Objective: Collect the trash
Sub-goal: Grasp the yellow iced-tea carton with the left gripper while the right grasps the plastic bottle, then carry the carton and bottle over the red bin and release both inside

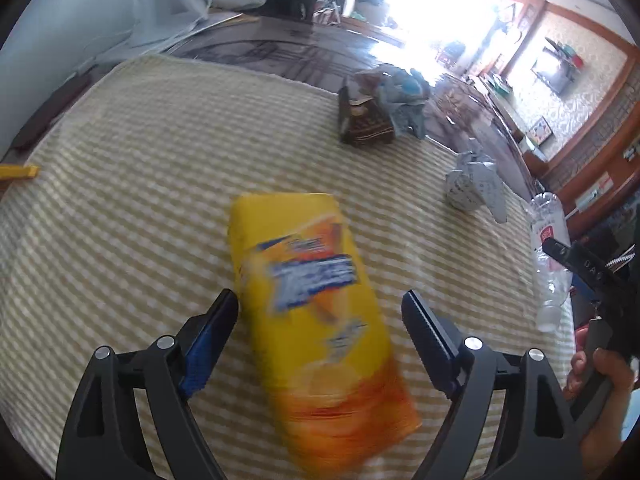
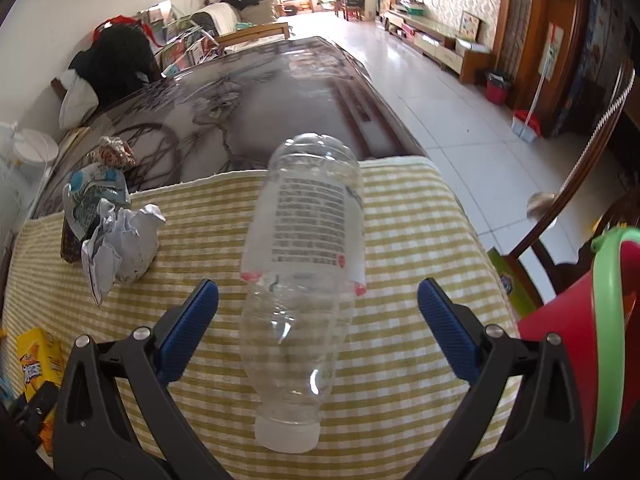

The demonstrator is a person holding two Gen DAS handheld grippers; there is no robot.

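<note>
Between your right gripper's [image 2: 318, 300] spread, empty fingers lies the clear bottle [image 2: 304, 280] on the checked table [image 2: 400, 380] cloth, long axis running away from you, cap nearest. Your left gripper [image 1: 320, 312], also released, straddles the yellow box [image 1: 316, 320].

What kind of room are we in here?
Most likely a home living and dining room. A table with a checked cloth holds snack trash, a low TV cabinet runs along the patterned wall, and a tiled floor leads to a bright far end.
</note>
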